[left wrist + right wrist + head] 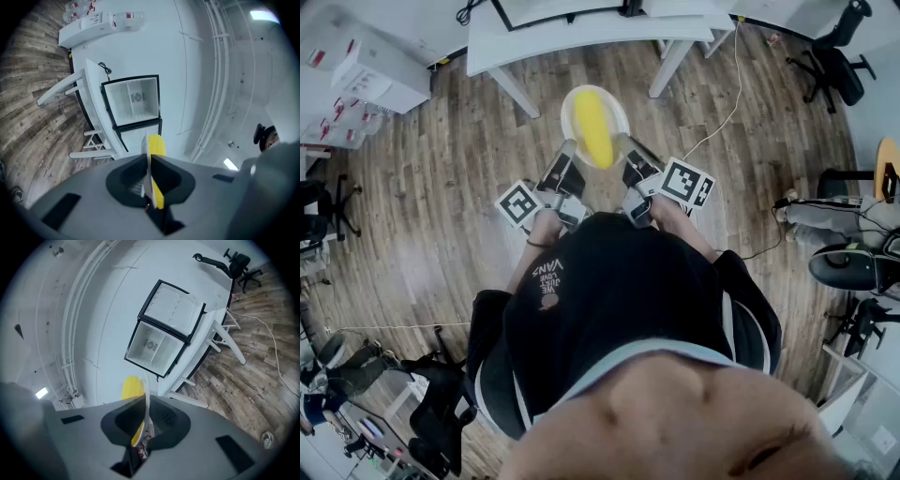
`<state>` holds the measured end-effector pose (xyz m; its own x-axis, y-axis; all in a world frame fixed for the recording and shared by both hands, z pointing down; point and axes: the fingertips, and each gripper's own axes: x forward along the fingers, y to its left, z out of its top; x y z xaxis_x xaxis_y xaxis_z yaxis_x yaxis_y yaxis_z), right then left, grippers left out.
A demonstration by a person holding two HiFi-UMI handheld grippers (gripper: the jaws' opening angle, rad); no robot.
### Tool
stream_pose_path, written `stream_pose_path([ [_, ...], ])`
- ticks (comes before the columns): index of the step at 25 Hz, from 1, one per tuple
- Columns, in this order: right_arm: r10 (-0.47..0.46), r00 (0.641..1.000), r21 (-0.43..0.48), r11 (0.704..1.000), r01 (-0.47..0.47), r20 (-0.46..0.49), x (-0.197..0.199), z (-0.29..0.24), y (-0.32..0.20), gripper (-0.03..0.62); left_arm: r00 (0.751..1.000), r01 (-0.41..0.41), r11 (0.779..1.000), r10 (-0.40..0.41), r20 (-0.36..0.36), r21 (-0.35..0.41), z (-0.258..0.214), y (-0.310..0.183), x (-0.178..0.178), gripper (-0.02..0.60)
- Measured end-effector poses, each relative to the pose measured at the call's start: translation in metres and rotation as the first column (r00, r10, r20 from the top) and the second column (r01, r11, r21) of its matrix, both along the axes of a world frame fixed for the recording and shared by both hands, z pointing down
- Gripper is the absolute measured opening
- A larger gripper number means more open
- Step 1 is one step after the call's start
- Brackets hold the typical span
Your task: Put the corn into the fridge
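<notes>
The left gripper (149,161) has its jaws closed tight on the thin rim of a round white plate (146,183), which shows edge-on between the dark pads. The right gripper (144,405) is clamped the same way on the opposite rim of that plate (146,401). In the head view the left gripper (568,148) and right gripper (622,142) meet the plate (574,99) from lower left and lower right, in the upper centre of the frame. A yellow corn cob (592,127) lies on the plate, between the two grips. Beyond the jaws, a small black-framed fridge (133,101) with a white inside stands open on a white table (213,322). A wooden plank floor (487,187) lies below.
</notes>
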<state>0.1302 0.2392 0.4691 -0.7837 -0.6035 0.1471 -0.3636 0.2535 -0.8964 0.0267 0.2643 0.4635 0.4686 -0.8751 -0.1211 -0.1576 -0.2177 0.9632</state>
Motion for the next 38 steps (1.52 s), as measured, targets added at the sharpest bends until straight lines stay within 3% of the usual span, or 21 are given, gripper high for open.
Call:
stream_pose_path([
  [23,0.022,1.000,-0.002,1.000,-0.022,0.002,-0.009,0.001,0.000,0.028,1.000,-0.023,1.000,0.023,-0.021,0.004,0.002,-0.003,-0.009,0.035],
  [38,0.077,0.997,0.004,0.997,-0.077,0.002,-0.045,0.004,-0.004,0.028,0.997,-0.077,0.997,0.077,-0.018,0.014,0.005,-0.014,-0.047,0.037],
])
